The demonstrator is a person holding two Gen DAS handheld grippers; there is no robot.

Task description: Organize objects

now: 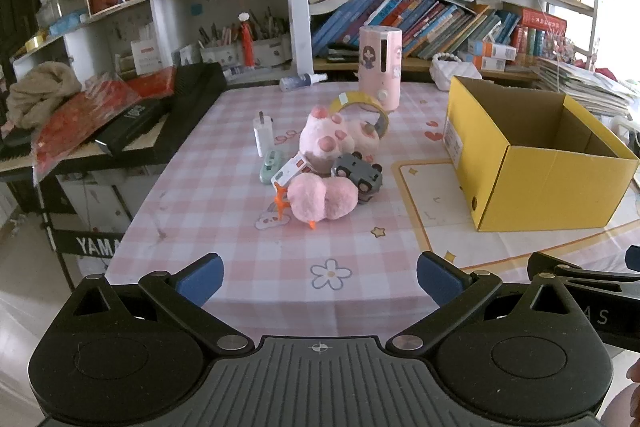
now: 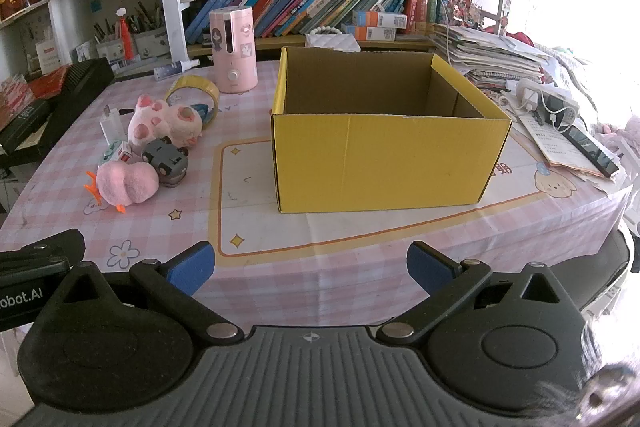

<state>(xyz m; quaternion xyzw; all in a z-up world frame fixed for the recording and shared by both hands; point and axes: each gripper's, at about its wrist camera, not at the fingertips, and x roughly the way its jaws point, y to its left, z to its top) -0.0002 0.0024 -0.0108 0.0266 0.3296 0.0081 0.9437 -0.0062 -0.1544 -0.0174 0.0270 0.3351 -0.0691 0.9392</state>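
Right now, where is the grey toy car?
In the pile left of the yellow box, the grey toy car lies between the paw plush behind and the pink fluffy toy in front.

An open yellow box stands upright on the tablecloth, nothing visible inside. Left of the box lies a tight heap: a fluffy pink plush with orange feet nearest the camera, a grey toy car touching it on the box side, a pink-pawed plush behind, a white charger upright at the far left, and a yellow tape roll leaning farthest back.
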